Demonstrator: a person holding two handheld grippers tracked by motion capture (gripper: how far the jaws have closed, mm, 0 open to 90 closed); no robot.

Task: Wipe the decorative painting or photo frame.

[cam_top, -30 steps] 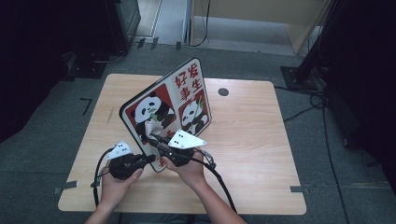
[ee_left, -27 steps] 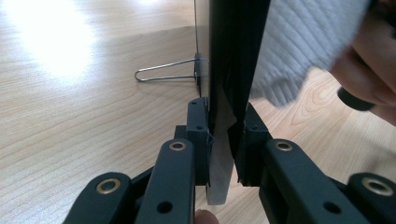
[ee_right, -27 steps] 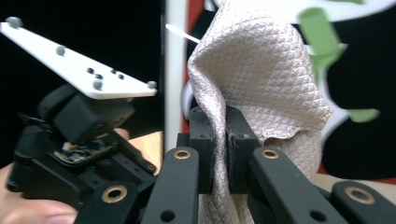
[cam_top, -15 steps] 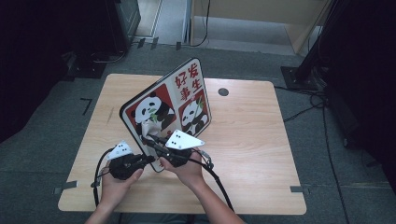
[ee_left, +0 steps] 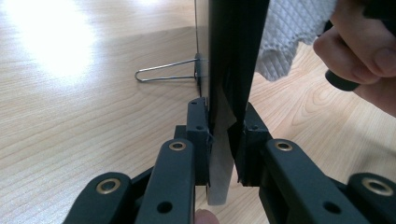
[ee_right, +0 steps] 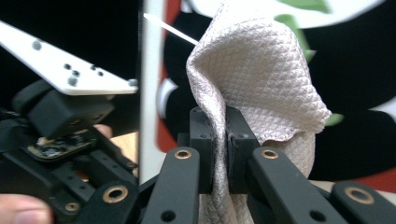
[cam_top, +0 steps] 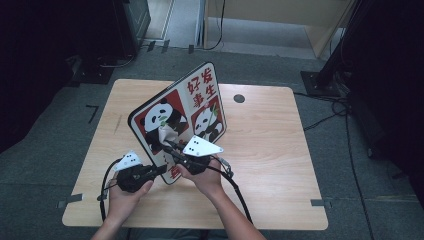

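A picture board [cam_top: 200, 100] printed with pandas and red characters stands tilted on the wooden table [cam_top: 270, 150]. My left gripper [cam_top: 161, 170] is shut on its lower edge; in the left gripper view the jaws [ee_left: 224, 126] clamp the board's dark edge [ee_left: 233, 56]. My right gripper [cam_top: 169, 146] is shut on a pale waffle-weave cloth [cam_top: 164, 134] and holds it against the board's printed face. The right gripper view shows the cloth [ee_right: 257, 70] bunched between the pads of that gripper [ee_right: 220, 126], with the panda print [ee_right: 355, 60] behind it.
A wire stand [ee_left: 163, 74] sticks out behind the board onto the tabletop. A small round hole [cam_top: 239, 98] lies near the table's far edge. Cables [cam_top: 235, 185] trail from the grippers toward the front edge. Dark equipment [cam_top: 135, 20] stands on the floor beyond.
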